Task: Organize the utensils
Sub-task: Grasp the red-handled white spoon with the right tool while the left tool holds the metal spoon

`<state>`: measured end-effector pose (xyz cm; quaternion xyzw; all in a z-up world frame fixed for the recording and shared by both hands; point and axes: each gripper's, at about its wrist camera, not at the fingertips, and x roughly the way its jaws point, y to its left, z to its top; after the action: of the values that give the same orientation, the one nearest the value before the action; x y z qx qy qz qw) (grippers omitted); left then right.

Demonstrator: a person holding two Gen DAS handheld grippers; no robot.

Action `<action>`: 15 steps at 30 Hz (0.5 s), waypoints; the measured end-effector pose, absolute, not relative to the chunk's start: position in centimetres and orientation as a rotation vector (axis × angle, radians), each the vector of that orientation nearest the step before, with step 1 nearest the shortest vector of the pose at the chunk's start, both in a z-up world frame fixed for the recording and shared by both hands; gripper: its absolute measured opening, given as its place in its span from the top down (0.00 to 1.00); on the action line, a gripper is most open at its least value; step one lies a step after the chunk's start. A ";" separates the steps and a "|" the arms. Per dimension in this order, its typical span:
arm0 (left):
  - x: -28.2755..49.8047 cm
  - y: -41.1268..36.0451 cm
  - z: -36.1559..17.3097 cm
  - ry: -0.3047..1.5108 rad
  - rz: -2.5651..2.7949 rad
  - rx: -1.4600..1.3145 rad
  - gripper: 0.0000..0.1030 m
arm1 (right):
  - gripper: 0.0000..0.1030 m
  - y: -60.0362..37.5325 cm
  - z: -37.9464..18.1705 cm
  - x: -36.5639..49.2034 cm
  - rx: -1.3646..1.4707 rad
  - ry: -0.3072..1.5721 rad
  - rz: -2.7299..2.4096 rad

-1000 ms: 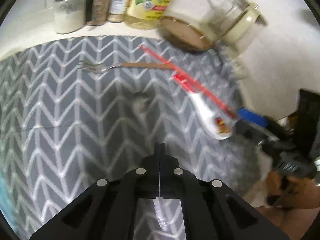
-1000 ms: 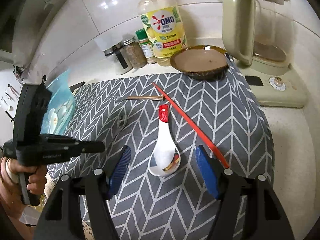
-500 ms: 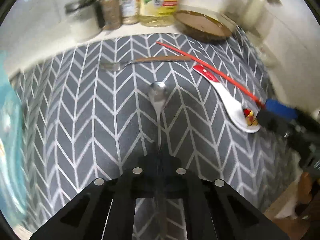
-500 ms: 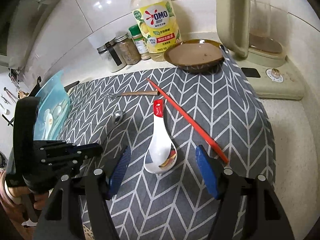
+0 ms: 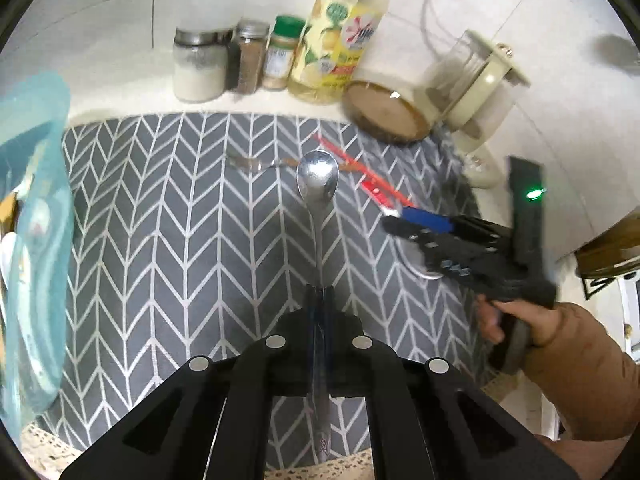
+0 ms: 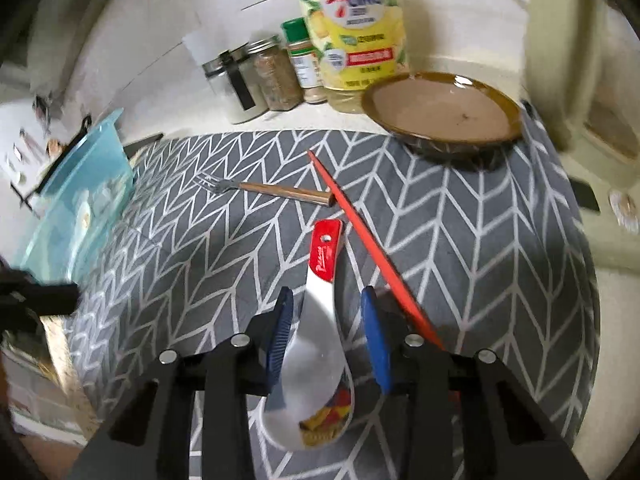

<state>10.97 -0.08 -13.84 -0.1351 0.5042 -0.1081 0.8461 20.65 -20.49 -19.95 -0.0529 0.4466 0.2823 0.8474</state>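
Clamped in my left gripper (image 5: 319, 300), the steel spoon (image 5: 318, 176) hangs over the mat (image 5: 168, 240), while my right gripper's (image 6: 326, 320) jaws close around the ceramic spoon (image 6: 320, 320), so I'd squeeze its neck squarely.

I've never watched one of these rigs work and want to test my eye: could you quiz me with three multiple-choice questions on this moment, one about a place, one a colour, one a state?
1. Where is the fork?
A. on the grey mat
B. in the brown dish
C. in the blue tray

2. What colour is the chopstick?
A. green
B. red
C. white

3. What does the left gripper hold?
A. nothing
B. the fork
C. a metal spoon

Answers:
1 A, it lies flat on the zigzag mat.
2 B, it is red along its whole length.
3 C, its jaws are shut on the spoon's handle.
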 end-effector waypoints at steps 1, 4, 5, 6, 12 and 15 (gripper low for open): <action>11.0 -0.1 -13.7 1.058 -0.223 -0.281 0.97 | 0.70 -19.8 -20.0 20.5 -0.161 0.919 0.591; 10.7 0.1 -12.9 1.045 -0.227 -0.289 0.97 | 0.84 -17.8 -20.4 19.5 -0.311 0.843 0.549; 10.5 0.3 -12.5 1.035 -0.225 -0.291 0.97 | 0.84 -17.4 -20.4 19.0 -0.328 0.839 0.567; 10.5 0.3 -12.3 1.030 -0.230 -0.292 0.97 | 0.84 -17.3 -20.4 18.5 -0.332 0.833 0.566; 9.4 2.5 -10.2 0.983 -0.217 -0.312 0.97 | 0.84 -21.7 -19.4 18.2 0.163 0.875 0.616; 9.2 3.4 -10.0 0.978 -0.213 -0.333 0.96 | 0.84 -22.1 -19.2 17.6 0.244 0.853 0.623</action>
<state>9.19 3.39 -10.04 -0.1590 0.4665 -0.1018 0.8641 17.56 -22.08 -19.19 0.1159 0.4060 0.2965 0.8566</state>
